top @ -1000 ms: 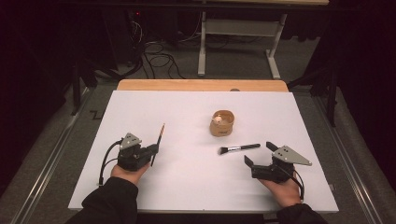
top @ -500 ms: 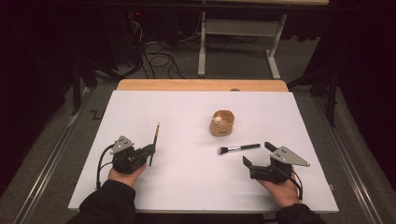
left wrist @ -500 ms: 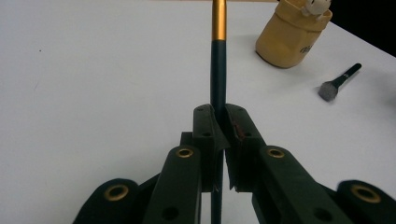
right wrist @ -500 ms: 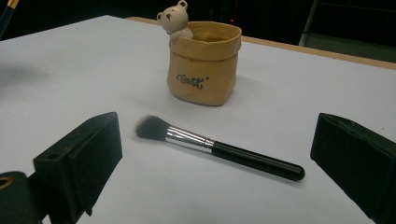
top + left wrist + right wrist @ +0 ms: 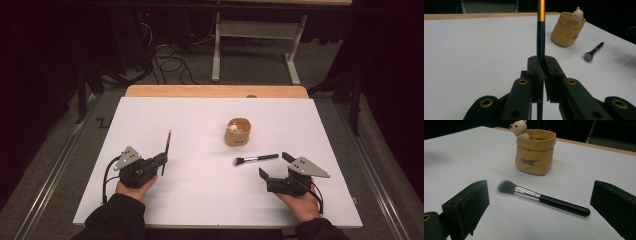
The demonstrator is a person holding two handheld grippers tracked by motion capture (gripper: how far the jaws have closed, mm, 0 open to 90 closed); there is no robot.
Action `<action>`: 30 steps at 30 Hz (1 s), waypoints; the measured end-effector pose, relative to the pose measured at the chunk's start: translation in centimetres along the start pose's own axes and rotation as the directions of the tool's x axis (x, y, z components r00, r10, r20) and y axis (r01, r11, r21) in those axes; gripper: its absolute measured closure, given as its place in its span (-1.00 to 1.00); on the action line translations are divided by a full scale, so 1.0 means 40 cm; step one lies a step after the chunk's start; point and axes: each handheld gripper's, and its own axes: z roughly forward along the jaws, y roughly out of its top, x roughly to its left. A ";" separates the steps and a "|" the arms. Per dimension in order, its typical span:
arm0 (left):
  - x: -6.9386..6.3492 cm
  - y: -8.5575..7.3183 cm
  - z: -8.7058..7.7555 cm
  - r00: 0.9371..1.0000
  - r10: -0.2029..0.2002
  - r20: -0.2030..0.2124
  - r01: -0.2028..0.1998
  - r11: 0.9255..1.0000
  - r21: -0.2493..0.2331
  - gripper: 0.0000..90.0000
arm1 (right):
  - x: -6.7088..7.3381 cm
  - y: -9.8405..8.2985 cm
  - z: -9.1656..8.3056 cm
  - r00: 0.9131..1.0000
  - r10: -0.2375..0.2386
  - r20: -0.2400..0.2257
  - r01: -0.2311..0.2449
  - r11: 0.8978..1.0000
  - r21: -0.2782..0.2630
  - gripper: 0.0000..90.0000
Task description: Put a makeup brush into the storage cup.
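Note:
A thin brush (image 5: 167,145) with a dark handle and gold ferrule (image 5: 540,32) is clamped in my left gripper (image 5: 162,160), whose jaws are shut on the handle (image 5: 541,60) at the left of the white table. A tan pot (image 5: 239,132) with a small bear figure on its rim (image 5: 535,152) stands in the middle. Just in front of it lies a black makeup brush (image 5: 256,159), bristles to the left (image 5: 541,197). My right gripper (image 5: 274,165) rests open at the near right, its jaws wide on either side of that brush (image 5: 540,188) without touching it.
The white board (image 5: 150,115) covers the table, with a wooden strip (image 5: 215,91) along its far edge. Beyond it are floor cables (image 5: 170,60) and a white table frame (image 5: 255,35). The pot also shows at the upper right of the left gripper view (image 5: 567,31).
My left gripper, still holding the thin brush, has shifted a little to the left and nearer the front edge. The right gripper, pot and makeup brush have stayed put.

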 end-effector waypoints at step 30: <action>-0.026 0.011 -0.030 0.995 0.092 0.046 -0.084 0.983 -0.162 0.86 | 0.003 -0.001 0.004 1.000 -0.010 -0.001 0.010 1.000 0.007 -0.93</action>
